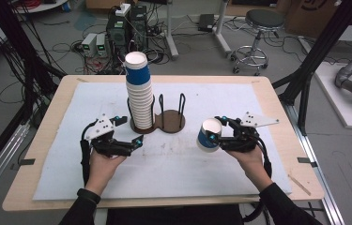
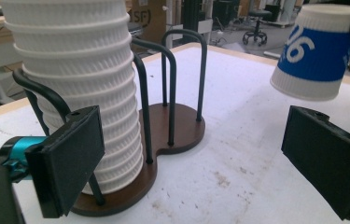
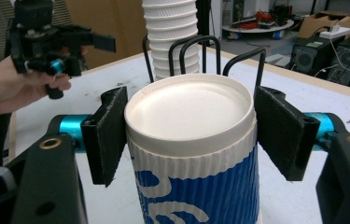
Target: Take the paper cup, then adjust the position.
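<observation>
A tall stack of white ribbed paper cups (image 1: 139,96), topped by a blue one, stands in one side of a black wire holder on a brown base (image 1: 170,123); the other side is empty. My left gripper (image 1: 129,130) is open just left of the stack. In the left gripper view its pads (image 2: 72,156) stand wide apart beside the stack (image 2: 79,79), with nothing between them. My right gripper (image 1: 218,131) is shut on a blue-and-white cup (image 1: 209,137), held tilted above the mat to the right of the holder. The right gripper view has the cup's bottom (image 3: 189,109) between both pads.
A white mat (image 1: 173,164) covers the wooden table (image 1: 47,154). Behind the table are computers and cables (image 1: 122,33) on the floor and a stool (image 1: 258,28). Black frame posts (image 1: 319,47) stand at both sides.
</observation>
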`<state>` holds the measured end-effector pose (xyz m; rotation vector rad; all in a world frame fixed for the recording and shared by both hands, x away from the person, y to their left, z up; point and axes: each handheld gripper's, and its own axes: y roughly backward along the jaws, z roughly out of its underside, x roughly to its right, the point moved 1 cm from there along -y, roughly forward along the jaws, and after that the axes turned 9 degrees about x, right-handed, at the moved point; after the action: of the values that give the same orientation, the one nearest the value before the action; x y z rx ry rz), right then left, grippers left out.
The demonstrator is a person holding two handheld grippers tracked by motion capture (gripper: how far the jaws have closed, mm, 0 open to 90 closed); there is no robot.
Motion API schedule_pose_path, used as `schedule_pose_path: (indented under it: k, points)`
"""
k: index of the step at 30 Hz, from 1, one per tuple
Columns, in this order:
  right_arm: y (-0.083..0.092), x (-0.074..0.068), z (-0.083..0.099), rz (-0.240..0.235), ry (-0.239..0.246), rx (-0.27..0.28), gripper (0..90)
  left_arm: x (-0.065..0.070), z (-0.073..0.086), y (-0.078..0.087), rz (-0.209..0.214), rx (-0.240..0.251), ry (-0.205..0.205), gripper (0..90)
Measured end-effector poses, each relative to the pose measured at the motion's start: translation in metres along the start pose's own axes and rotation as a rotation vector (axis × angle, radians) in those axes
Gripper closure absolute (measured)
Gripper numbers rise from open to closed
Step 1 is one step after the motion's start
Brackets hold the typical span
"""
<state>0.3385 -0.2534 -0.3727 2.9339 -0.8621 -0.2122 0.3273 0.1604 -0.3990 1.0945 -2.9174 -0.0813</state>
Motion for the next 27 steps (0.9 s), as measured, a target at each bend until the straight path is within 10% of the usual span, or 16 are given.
schedule_pose_path:
  k: [14, 27]
  points:
    - [0.002, 0.002, 0.0, 0.014, -0.014, 0.008, 30.0, 0.007, -0.003, 0.004, -0.01, 0.013, -0.011, 5.9]
    - [0.004, -0.002, -0.001, -0.002, -0.008, 0.014, 30.0, 0.022, -0.002, -0.015, 0.086, -0.007, -0.006, 5.9]
